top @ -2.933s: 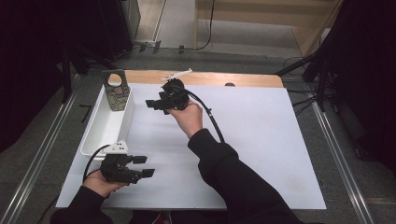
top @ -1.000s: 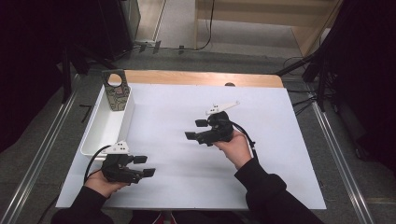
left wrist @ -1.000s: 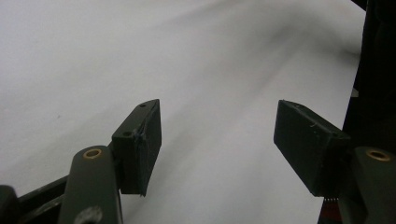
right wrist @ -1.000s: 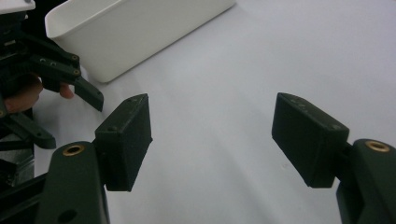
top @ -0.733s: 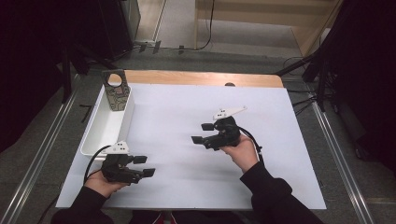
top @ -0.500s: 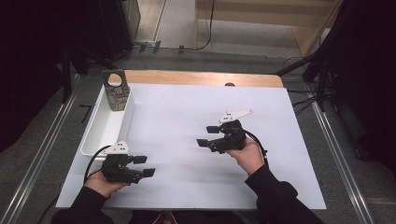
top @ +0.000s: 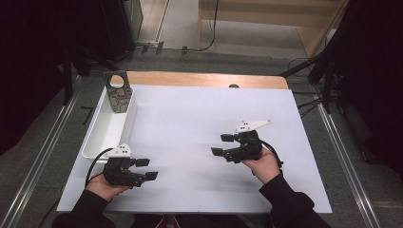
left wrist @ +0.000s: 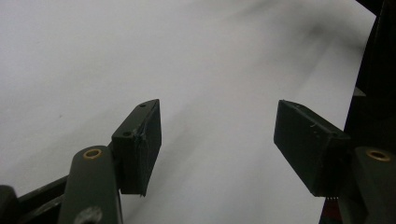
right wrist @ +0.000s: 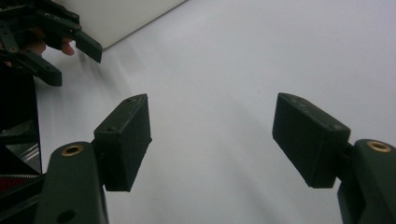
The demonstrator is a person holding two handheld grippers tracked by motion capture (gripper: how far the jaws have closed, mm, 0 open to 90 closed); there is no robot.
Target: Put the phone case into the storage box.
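White sheet [top: 190, 128] covers wooden table [top: 204, 79]; dark surroundings.

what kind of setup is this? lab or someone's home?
Most likely a lab recording bench: a white-covered table between metal floor rails, dark curtains around it, and a person holding the left gripper and right gripper.

Legible text: none; carton [top: 118, 91] in white tray [top: 102, 137]: patterned print, too small to read; no labels or numbers elsewhere.

A white tray [top: 102, 137] and a patterned brown carton [top: 118, 91] were seen on a white sheet [top: 190, 128]; both grippers were black.
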